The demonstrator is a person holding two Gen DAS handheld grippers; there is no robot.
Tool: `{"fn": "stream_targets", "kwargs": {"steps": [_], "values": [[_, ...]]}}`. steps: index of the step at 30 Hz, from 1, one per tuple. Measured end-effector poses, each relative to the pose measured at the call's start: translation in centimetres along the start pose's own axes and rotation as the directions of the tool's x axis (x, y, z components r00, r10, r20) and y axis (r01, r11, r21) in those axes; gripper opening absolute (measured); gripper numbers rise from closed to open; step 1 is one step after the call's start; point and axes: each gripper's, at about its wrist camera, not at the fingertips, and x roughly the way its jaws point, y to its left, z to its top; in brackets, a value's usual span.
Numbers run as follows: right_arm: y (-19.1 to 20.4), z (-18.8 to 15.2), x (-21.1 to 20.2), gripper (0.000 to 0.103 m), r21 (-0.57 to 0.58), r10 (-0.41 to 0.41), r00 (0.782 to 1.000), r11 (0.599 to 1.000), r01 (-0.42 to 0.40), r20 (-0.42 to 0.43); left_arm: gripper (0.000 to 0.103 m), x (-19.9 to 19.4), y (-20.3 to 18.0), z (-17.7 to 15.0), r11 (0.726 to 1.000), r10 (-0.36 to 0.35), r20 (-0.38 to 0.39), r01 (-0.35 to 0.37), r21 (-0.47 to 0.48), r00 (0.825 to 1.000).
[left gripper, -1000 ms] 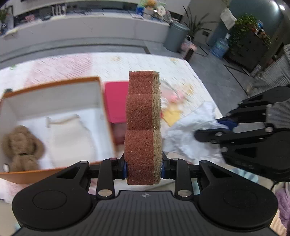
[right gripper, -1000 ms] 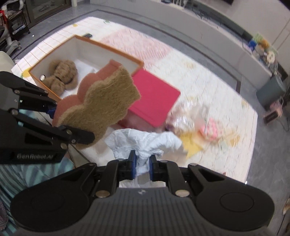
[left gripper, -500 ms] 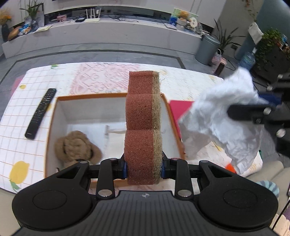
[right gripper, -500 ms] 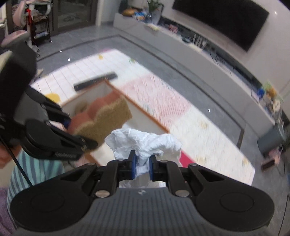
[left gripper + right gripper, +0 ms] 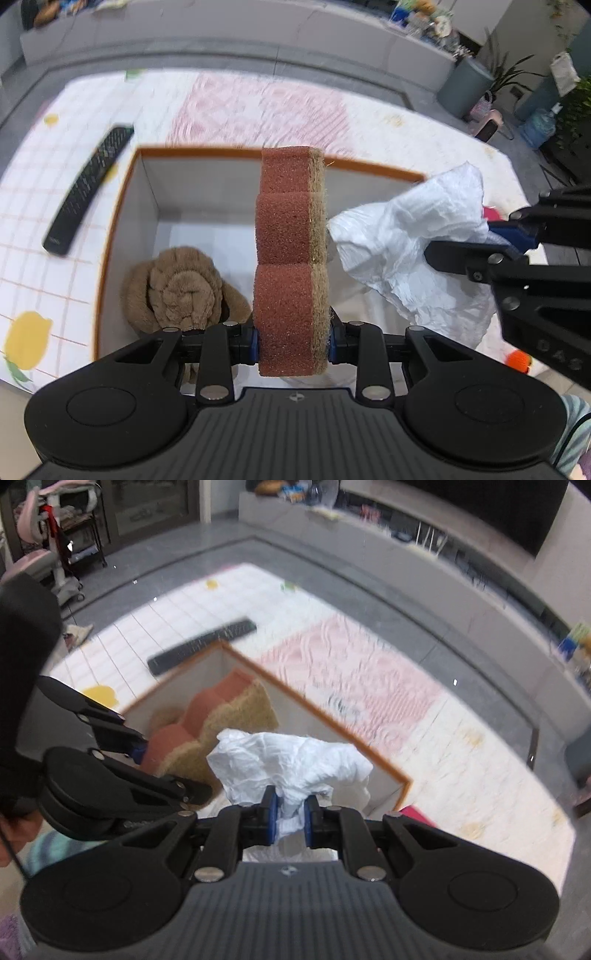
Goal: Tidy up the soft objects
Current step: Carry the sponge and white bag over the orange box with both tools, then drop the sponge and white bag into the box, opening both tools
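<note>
Left gripper: nearest the lens in the left wrist view; its blue pads are partly closed and press both flat sides of the scrub sponge, so it has a firm hold.
Scrub sponge: wavy-edged, reddish-brown foam with a tan scouring layer on its right face; it stands on end out of the pads and hangs above the box interior.
Right gripper: fingers nearly together, pinching a fold of the crumpled white cloth.
Crumpled white cloth: bunched above the pads, held over the box's near right corner and just beside the sponge; whether the two touch cannot be told.
Storage box: open, orange-rimmed with white walls, resting on the mat.
Plush toy: brown, lying on the box floor against the left wall, below and left of the sponge.
Pale fabric: on the box floor to the right, mostly hidden behind the sponge and cloth.
Remote control: black, on the mat just outside the box's left wall, lying at an angle.
Mat: white grid pattern with lemon prints, a pink patterned patch beyond the box's far wall.
Bin: grey, on the floor past the mat's far right corner, beside a potted plant.
</note>
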Motion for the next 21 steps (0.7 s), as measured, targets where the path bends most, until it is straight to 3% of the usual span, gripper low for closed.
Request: {"fn": "stream_targets", "kwargs": {"steps": [8,21], "values": [[-1.1,-0.7,8.5,0.012,0.016,-0.003,0.995,1.000,0.005,-0.098,0.035,4.9,2.1,0.5,0.998,-0.034,-0.072,0.031,-0.048,0.997],[-1.4,-1.7,15.1,0.012,0.035,0.010,0.979,0.999,-0.003,-0.204,0.036,8.1,3.9,1.3,0.997,-0.013,-0.111,0.005,-0.073,0.994]]}}
